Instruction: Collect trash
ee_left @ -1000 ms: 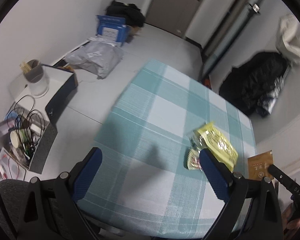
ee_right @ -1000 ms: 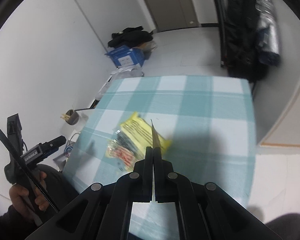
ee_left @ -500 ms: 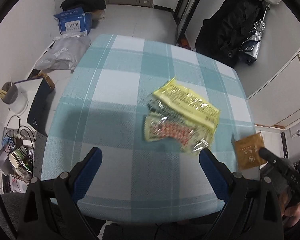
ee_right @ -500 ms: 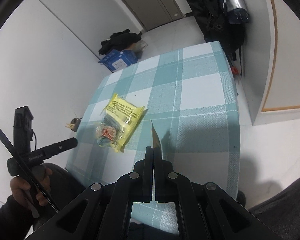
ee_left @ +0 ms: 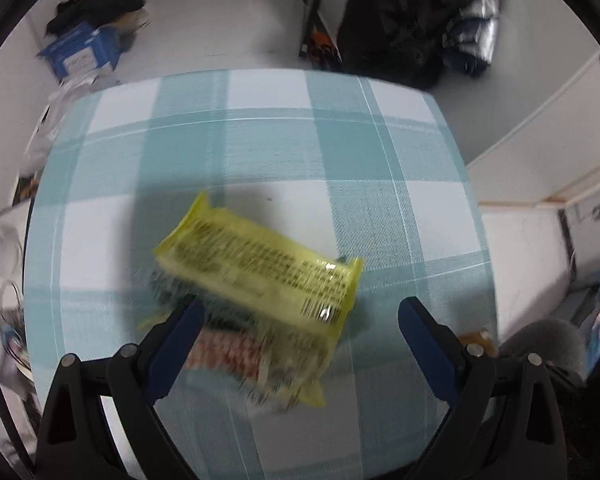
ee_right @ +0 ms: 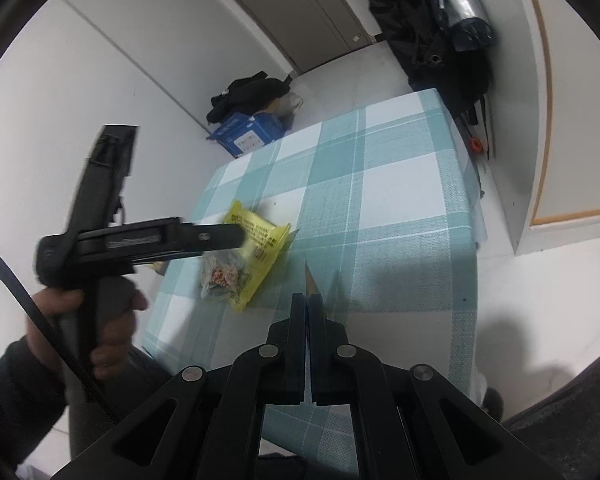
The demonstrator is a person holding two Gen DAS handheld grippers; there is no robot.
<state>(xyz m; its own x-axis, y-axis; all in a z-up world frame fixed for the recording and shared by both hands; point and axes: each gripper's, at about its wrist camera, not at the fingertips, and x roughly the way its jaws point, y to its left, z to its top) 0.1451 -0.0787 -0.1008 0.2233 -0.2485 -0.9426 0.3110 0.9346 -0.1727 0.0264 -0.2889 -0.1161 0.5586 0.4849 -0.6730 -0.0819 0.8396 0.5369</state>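
A yellow snack wrapper (ee_left: pixel 260 272) lies on the teal checked tablecloth (ee_left: pixel 340 152), partly over a clear crumpled wrapper with red print (ee_left: pixel 236 356). My left gripper (ee_left: pixel 300 320) is open, its blue pads on either side of the wrappers just above them. In the right wrist view the wrappers (ee_right: pixel 256 256) lie at the table's left, with the left gripper's body (ee_right: pixel 140 240) over them. My right gripper (ee_right: pixel 308 304) is shut on a thin brown sachet (ee_right: pixel 311 280), seen edge-on, held above the table's near edge. The sachet also shows in the left wrist view (ee_left: pixel 476 338).
A blue cardboard box (ee_right: pixel 248 136) and dark clothes (ee_right: pixel 252 92) lie on the floor beyond the table's far left corner. A black coat and a silvery bag (ee_left: pixel 420 28) hang at the far right. A white cabinet (ee_left: pixel 540 152) stands to the right of the table.
My left gripper has swung right and down over the table until the wrappers lie between its pads. My right gripper has kept hold of the sachet and shifted slightly.
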